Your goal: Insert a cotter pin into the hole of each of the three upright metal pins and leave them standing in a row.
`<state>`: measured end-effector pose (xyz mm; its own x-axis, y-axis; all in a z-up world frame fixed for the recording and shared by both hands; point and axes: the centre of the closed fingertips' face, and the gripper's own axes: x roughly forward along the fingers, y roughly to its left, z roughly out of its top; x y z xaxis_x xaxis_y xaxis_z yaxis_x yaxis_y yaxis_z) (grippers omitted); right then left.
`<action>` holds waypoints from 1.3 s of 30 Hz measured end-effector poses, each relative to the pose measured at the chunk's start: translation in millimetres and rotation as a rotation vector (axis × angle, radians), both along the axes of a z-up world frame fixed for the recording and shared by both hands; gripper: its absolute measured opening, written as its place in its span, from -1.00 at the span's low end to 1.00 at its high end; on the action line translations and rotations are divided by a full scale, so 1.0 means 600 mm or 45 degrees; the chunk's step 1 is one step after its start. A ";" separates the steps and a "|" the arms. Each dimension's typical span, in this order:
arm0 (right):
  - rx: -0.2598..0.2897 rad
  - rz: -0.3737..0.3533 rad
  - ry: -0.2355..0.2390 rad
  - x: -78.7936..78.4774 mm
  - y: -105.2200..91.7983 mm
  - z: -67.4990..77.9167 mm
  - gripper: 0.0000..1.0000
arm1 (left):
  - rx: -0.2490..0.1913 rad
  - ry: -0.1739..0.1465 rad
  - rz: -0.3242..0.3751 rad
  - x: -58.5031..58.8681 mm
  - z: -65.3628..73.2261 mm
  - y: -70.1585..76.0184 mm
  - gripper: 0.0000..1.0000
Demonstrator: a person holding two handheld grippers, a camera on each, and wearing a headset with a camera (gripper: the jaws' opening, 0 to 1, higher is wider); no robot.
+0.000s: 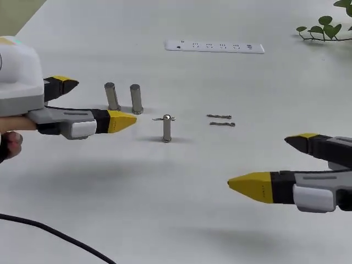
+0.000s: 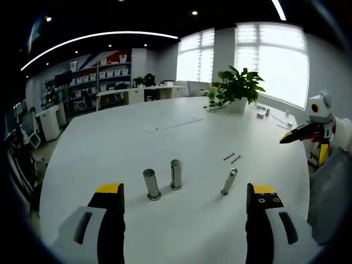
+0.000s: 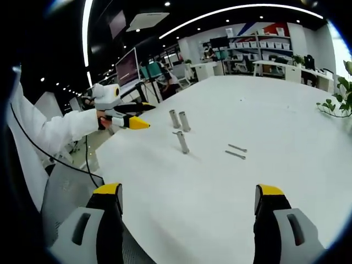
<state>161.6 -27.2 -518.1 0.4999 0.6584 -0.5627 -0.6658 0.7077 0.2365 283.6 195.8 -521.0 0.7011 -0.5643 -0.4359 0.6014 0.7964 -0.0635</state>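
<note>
In the head view, our left gripper (image 1: pixel 104 102) and right gripper (image 1: pixel 258 161) hover open-jawed over the white table (image 1: pixel 165 220). Three metal pins (image 1: pixel 136 99) stand upright, one holding a cotter pin (image 1: pixel 164 118), with two loose cotter pins (image 1: pixel 219 116) nearby. The left gripper view adds windows (image 2: pixel 269 60); the right gripper view, our white sleeve (image 3: pixel 60 132).

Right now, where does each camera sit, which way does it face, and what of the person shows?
Head view: above the table, facing forward and down at three metal pins; left claw, right claw and a hand show.
Left claw view: on the left claw, facing across the pins toward the right claw.
Right claw view: on the right claw, facing back at the left claw and a white sleeve.
Shared: both claw views see the pins, from opposite sides.
</note>
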 end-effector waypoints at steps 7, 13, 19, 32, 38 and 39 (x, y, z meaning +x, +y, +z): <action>-0.011 0.005 0.000 0.001 -0.006 -0.003 0.94 | 0.027 -0.027 0.002 0.036 -0.009 0.010 0.51; -0.020 -0.005 0.004 0.003 -0.014 -0.007 0.92 | 0.029 0.007 -0.013 0.057 -0.032 0.001 0.34; -0.019 -0.017 0.003 0.003 -0.020 -0.006 0.90 | 0.056 0.040 -0.012 0.072 -0.060 -0.005 0.25; -0.033 -0.033 0.021 0.003 -0.028 -0.011 0.87 | 0.015 0.069 0.063 0.101 -0.079 0.003 -0.12; -0.034 -0.033 0.014 0.005 -0.026 -0.008 0.86 | 0.014 0.071 0.070 0.109 -0.081 0.002 -0.26; -0.035 -0.033 0.014 0.005 -0.026 -0.007 0.86 | 0.008 0.091 0.068 0.110 -0.086 0.001 -0.30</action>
